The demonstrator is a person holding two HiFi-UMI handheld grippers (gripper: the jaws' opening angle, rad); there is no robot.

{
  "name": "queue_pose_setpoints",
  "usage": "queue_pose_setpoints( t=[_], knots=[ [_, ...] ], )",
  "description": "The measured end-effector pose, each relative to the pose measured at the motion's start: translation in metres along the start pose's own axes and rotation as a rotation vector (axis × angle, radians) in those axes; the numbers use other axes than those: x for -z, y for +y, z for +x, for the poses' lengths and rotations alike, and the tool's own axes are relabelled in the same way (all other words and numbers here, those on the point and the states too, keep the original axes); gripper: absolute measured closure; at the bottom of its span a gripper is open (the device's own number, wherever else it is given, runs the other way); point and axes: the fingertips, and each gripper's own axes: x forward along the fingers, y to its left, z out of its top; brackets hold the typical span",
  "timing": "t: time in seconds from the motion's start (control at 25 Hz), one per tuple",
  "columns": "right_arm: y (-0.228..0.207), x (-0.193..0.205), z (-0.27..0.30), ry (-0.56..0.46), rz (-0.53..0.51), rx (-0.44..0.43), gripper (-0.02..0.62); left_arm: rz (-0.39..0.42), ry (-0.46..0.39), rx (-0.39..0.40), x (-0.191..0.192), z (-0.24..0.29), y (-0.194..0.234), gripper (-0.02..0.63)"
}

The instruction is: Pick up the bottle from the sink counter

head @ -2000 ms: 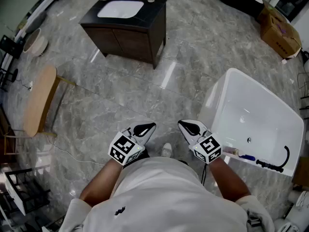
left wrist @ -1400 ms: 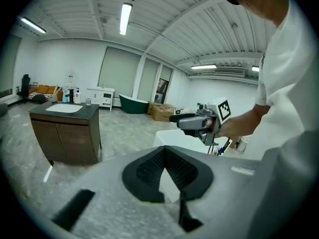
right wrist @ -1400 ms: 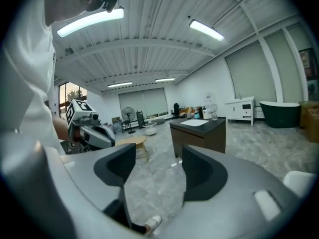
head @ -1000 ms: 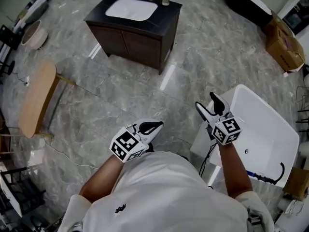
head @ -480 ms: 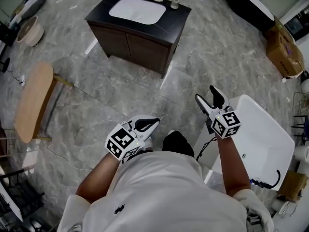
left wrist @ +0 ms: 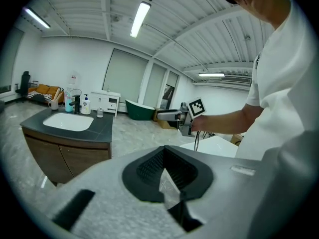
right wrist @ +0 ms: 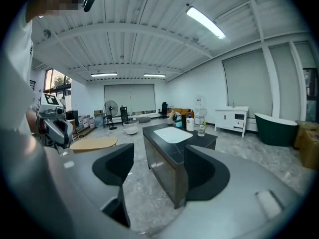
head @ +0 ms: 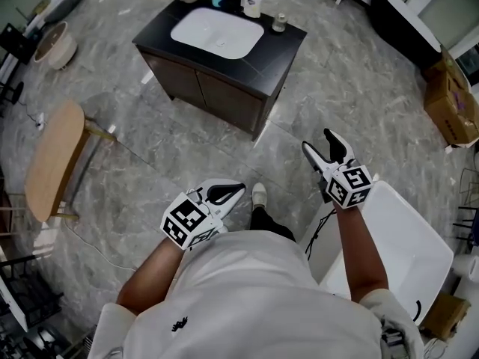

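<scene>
Marble floor (head: 337,66), sink counter (head: 281,51) bearing white bottle (head: 253,4), left gripper (head: 238,189) closed empty, right gripper (head: 318,142) open empty

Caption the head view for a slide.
Right tool open, left tool shut, both empty; bottle on sink counter ahead.

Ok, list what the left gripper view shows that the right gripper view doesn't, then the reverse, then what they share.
Only the left gripper view: the right tool held out on a bare arm, the white bathtub below it, and the left tool itself, jaws together, empty.

Only the right gripper view: the left tool seen from outside, the wooden stool, a standing fan, and the right tool's jaws apart, empty.

Both: the dark sink counter, the white pump bottle at its back, and the dark green tub.
</scene>
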Motion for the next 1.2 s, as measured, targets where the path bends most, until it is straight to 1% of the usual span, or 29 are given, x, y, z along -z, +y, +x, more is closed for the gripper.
queue_pose_setpoints(
  t=[0.16, 0.32, 0.48, 0.64, 0.76, 0.88, 1.04, 1.2],
  knots=[
    [-0.051, -0.015, 0.032, 0.011, -0.007, -0.038, 0.265, -0.006, 0.000, -0.040, -0.035, 0.039, 0.029, 0.600],
    [-0.090, -0.019, 0.066, 0.026, -0.022, -0.084, 0.267, -0.002, 0.001, -0.071, -0.065, 0.076, 0.055, 0.600],
    [-0.116, -0.018, 0.099, 0.035, -0.021, -0.119, 0.267, -0.004, 0.003, -0.095, -0.084, 0.102, 0.078, 0.600],
    [-0.128, -0.018, 0.129, 0.043, -0.016, -0.131, 0.268, -0.005, 0.009, -0.086, -0.095, 0.116, 0.097, 0.600],
    [-0.134, -0.020, 0.150, 0.051, -0.008, -0.120, 0.270, -0.016, 0.007, -0.062, -0.098, 0.119, 0.116, 0.600],
    [-0.139, -0.024, 0.175, 0.057, -0.006, -0.090, 0.270, -0.045, -0.022, -0.023, -0.106, 0.114, 0.143, 0.600],
    [-0.142, -0.028, 0.210, 0.074, -0.004, -0.027, 0.272, 0.002, -0.018, 0.008, -0.117, 0.095, 0.183, 0.600],
    [-0.137, -0.039, 0.251, 0.082, -0.012, 0.023, 0.273, 0.024, -0.002, 0.042, -0.126, 0.071, 0.227, 0.600]
  ],
)
